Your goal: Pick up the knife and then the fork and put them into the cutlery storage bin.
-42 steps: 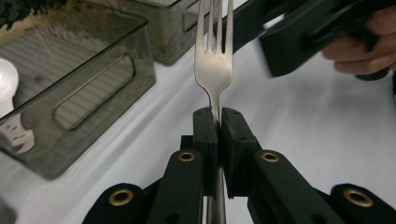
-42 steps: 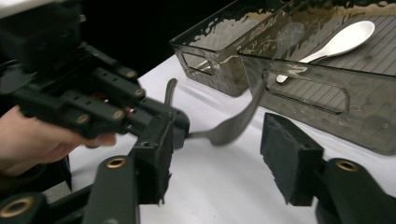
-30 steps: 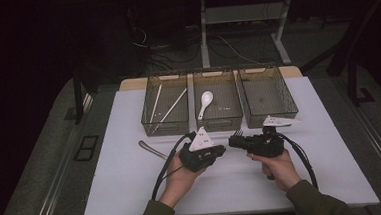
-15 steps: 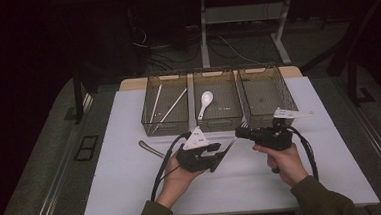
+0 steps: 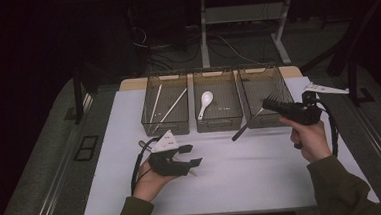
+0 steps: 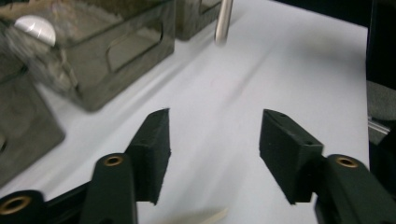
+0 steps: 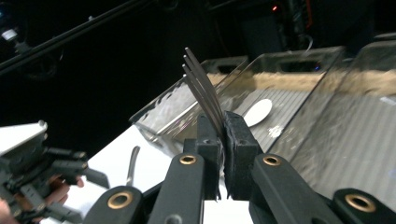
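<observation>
My right gripper (image 5: 269, 104) is raised over the front of the right-hand bin (image 5: 277, 84), shut on a metal fork (image 5: 245, 126). The fork's tines (image 7: 198, 81) stick up from between the pads, and its handle slants down-left towards the table. My left gripper (image 5: 191, 155) lies low over the white table (image 5: 262, 173) in front of the left bin. Its jaws have just been opening and nothing is between them (image 6: 215, 140). The fork's handle end (image 6: 223, 21) hangs ahead of them.
Three clear bins stand in a row at the back. The left bin (image 5: 151, 117) holds chopsticks (image 5: 171, 106) and the middle bin (image 5: 231, 112) holds a white spoon (image 5: 205, 102). A thin pale sliver (image 6: 201, 217) lies on the table under the left jaws.
The right gripper has lifted up and to the right with the fork, away from the left gripper. The left gripper has slid left and its jaws have spread apart.
</observation>
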`<state>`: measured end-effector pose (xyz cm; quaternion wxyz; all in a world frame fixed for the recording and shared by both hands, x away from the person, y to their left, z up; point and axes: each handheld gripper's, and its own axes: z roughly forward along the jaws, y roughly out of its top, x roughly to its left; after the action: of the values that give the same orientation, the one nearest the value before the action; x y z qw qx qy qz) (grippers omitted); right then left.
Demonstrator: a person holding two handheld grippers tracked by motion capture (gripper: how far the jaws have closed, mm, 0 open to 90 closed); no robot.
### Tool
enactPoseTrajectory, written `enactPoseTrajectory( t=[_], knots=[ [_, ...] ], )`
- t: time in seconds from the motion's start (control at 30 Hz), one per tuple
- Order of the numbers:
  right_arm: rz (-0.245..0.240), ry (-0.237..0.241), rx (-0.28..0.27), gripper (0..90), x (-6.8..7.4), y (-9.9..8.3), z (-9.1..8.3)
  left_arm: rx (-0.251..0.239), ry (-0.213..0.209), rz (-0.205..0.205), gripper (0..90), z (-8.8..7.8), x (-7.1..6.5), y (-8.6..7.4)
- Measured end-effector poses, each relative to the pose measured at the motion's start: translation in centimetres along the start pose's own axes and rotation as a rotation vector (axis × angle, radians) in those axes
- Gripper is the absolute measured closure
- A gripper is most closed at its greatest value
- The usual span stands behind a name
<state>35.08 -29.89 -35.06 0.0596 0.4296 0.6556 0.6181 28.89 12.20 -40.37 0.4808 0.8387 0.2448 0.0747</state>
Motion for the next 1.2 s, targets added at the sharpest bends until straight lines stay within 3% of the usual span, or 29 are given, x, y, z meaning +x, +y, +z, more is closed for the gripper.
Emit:
enactPoseTrajectory(
  t=[0.27,0.6,0.77,0.93,1.0,1.2],
  knots=[
    [-0.031,-0.071,-0.046,85.7,-0.9,3.3,-1.4,0.024,0.031,-0.029,30.0,-2.0,1.0,-2.9],
    [-0.055,-0.190,-0.044,85.7,-3.0,6.2,-2.5,0.011,0.055,-0.055,12.0,-2.7,0.8,-3.6],
    [-0.043,-0.232,-0.016,85.7,-4.5,6.1,-2.0,0.025,0.059,-0.062,3.3,-2.4,0.8,-3.7],
    [-0.021,-0.262,0.052,85.6,-5.9,5.4,-0.5,0.042,0.050,-0.056,0.0,-2.0,0.7,-3.7],
    [0.010,-0.253,0.058,85.6,-6.4,4.9,0.1,0.047,0.043,-0.054,0.0,-1.9,0.6,-3.7],
    [0.042,-0.247,0.115,85.6,-7.5,3.7,1.3,0.056,0.033,-0.058,0.0,-1.8,0.6,-3.7]
  ],
)
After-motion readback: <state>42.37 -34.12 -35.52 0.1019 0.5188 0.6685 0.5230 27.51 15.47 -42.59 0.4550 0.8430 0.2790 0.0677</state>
